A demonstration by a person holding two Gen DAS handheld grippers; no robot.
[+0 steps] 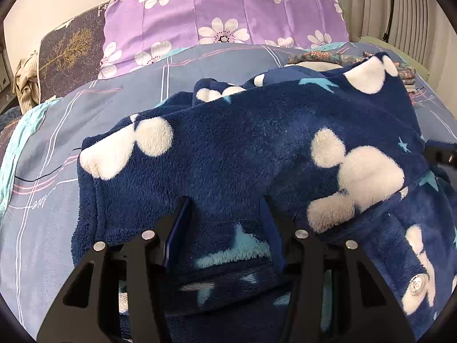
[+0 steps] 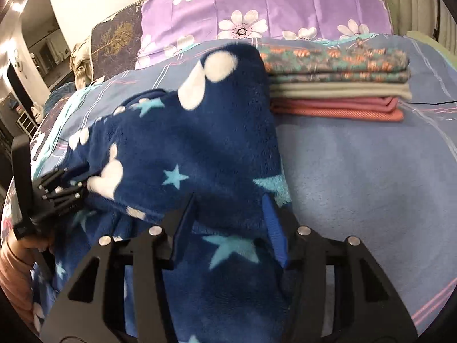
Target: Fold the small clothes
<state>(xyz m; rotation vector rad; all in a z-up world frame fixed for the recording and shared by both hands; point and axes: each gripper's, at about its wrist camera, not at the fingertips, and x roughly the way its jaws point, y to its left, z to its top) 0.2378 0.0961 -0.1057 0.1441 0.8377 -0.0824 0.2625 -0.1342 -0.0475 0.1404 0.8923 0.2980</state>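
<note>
A navy fleece garment (image 1: 242, 154) with white blobs and light blue stars lies bunched on the blue bed sheet (image 1: 51, 223). My left gripper (image 1: 227, 200) has its fingers spread, with a fold of the fleece between them. My right gripper (image 2: 228, 197) also has its fingers apart around the garment's (image 2: 200, 143) right edge. The left gripper also shows at the left of the right wrist view (image 2: 60, 191), against the fleece. The right gripper's edge shows at the far right of the left wrist view (image 1: 441, 154).
A stack of folded clothes (image 2: 337, 85), floral, beige and pink, sits on the bed behind the garment to the right. A purple flowered pillow (image 1: 222, 11) and a dark pillow (image 1: 71, 45) lie at the head of the bed. Bare sheet (image 2: 365, 177) lies right of the garment.
</note>
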